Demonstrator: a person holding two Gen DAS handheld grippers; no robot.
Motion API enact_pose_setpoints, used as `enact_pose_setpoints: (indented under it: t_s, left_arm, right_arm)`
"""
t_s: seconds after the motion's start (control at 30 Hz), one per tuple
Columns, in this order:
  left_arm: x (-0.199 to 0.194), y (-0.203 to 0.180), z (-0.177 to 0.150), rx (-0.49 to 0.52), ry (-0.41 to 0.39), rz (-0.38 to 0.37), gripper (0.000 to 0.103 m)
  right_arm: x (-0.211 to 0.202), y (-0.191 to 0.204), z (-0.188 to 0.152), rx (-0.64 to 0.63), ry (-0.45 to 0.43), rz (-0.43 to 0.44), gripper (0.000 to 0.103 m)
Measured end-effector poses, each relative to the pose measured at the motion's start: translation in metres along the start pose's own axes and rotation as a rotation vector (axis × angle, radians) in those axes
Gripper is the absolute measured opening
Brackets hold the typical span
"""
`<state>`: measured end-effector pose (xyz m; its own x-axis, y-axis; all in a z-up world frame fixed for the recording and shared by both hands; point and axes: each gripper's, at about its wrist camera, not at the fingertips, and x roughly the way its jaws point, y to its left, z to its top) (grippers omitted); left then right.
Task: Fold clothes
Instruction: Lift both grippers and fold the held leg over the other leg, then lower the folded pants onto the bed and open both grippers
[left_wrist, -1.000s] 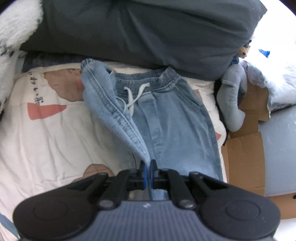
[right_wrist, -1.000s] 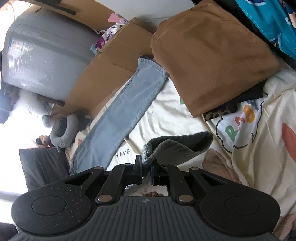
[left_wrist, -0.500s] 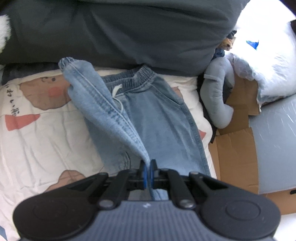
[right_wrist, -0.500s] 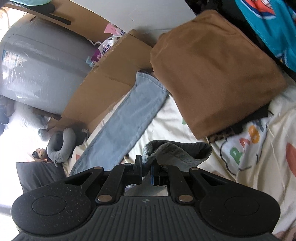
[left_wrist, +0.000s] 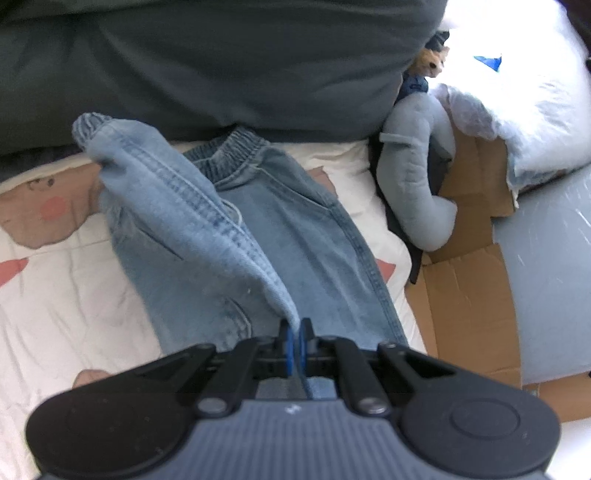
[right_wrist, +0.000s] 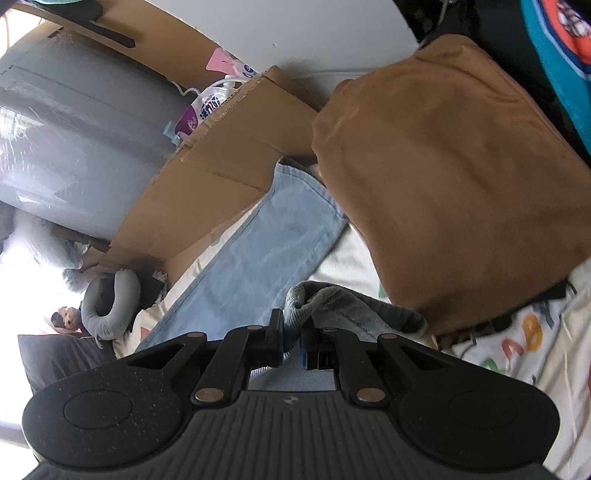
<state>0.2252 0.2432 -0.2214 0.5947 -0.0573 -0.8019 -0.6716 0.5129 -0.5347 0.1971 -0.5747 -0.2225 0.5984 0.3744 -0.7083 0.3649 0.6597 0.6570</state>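
Denim jeans (left_wrist: 280, 236) pinched in both closed claws, left (left_wrist: 295, 332), right (right_wrist: 292, 332); brown folded garment (right_wrist: 443, 177) crowds beside.

The jeans (left_wrist: 303, 236) are pale washed blue with lighter stitched seams. They lie on a cream bedsheet (left_wrist: 66, 295) printed with brown and coral-pink cartoon shapes, and near its edge in the right view, letters in green, orange and yellow. The pillow (left_wrist: 221, 62) is dark grey. The neck cushion (left_wrist: 417, 177) is blue-grey. The cardboard (left_wrist: 469, 295) is tan. The folded garment (right_wrist: 443, 177) is plain brown.
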Motion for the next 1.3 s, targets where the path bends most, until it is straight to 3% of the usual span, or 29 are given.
enact_pose_setpoints:
  t_s: [1.3]
  left_arm:
    - [0.136,-0.062,0.044,0.065,0.021,0.016,0.004]
  right_arm:
    - [0.22,0.055,0.144,-0.085,-0.042,-0.144,0.007]
